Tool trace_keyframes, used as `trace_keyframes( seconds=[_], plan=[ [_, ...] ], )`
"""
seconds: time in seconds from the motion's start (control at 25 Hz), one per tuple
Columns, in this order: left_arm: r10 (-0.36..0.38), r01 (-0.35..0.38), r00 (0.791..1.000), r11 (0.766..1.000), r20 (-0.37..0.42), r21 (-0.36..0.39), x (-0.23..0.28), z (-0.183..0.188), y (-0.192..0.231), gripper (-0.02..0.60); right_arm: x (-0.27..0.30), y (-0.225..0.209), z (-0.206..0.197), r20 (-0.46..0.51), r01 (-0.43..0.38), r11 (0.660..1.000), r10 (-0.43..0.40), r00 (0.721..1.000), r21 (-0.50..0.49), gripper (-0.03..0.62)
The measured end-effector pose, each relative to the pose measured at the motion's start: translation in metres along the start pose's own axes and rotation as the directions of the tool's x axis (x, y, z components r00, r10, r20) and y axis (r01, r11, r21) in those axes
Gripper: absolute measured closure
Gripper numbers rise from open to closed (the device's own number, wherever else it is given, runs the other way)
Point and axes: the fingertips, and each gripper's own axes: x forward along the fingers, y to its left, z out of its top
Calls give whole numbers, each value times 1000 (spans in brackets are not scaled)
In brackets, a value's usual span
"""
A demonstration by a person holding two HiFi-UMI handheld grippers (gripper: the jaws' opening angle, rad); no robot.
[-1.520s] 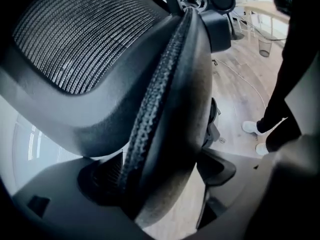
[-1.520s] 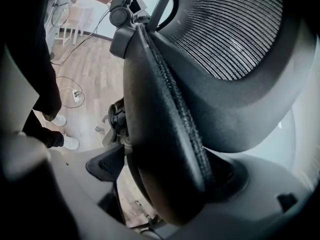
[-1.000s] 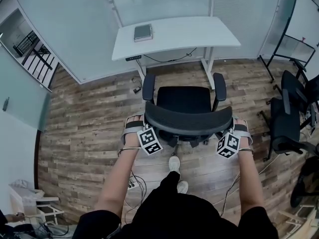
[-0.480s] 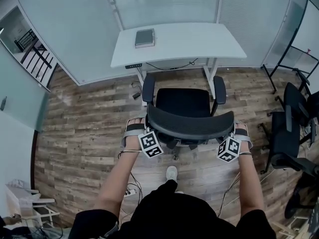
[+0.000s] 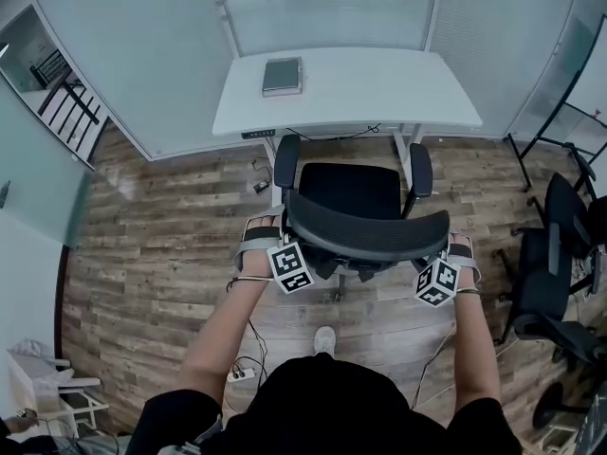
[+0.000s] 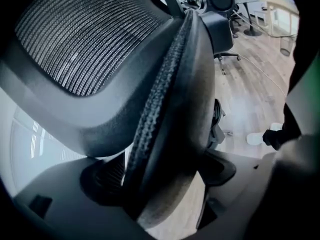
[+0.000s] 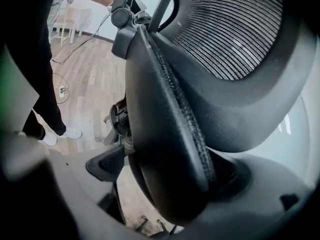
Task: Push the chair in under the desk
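A black office chair (image 5: 349, 191) with a mesh backrest (image 5: 368, 235) stands on the wood floor facing the white desk (image 5: 379, 83), its armrests near the desk's front edge. My left gripper (image 5: 282, 246) grips the backrest's left rim, and my right gripper (image 5: 442, 260) grips its right rim. In the left gripper view the thick padded rim (image 6: 170, 99) fills the gap of the left gripper (image 6: 160, 179), with both pads against it. The right gripper (image 7: 170, 184) holds the rim (image 7: 165, 114) the same way in its own view.
A grey flat box (image 5: 283, 75) lies on the desk's left part. Glass walls close in behind the desk. Other black chairs (image 5: 555, 263) stand at the right. Cables and a power strip (image 5: 237, 373) lie on the floor near the person's shoe (image 5: 324, 339).
The chair has rolled toward the desk with both grippers on its backrest. The person has stepped forward behind it, and the seat's front now sits closer to the desk edge.
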Motion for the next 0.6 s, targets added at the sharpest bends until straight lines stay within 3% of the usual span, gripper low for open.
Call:
trace_keyframes(
  seconds=[0.6],
  plan=[
    [-16, 16, 1000, 1000, -2, 15, 66, -8, 64, 124, 65, -49, 24, -18, -32, 999, 31, 999, -9, 98]
  ],
)
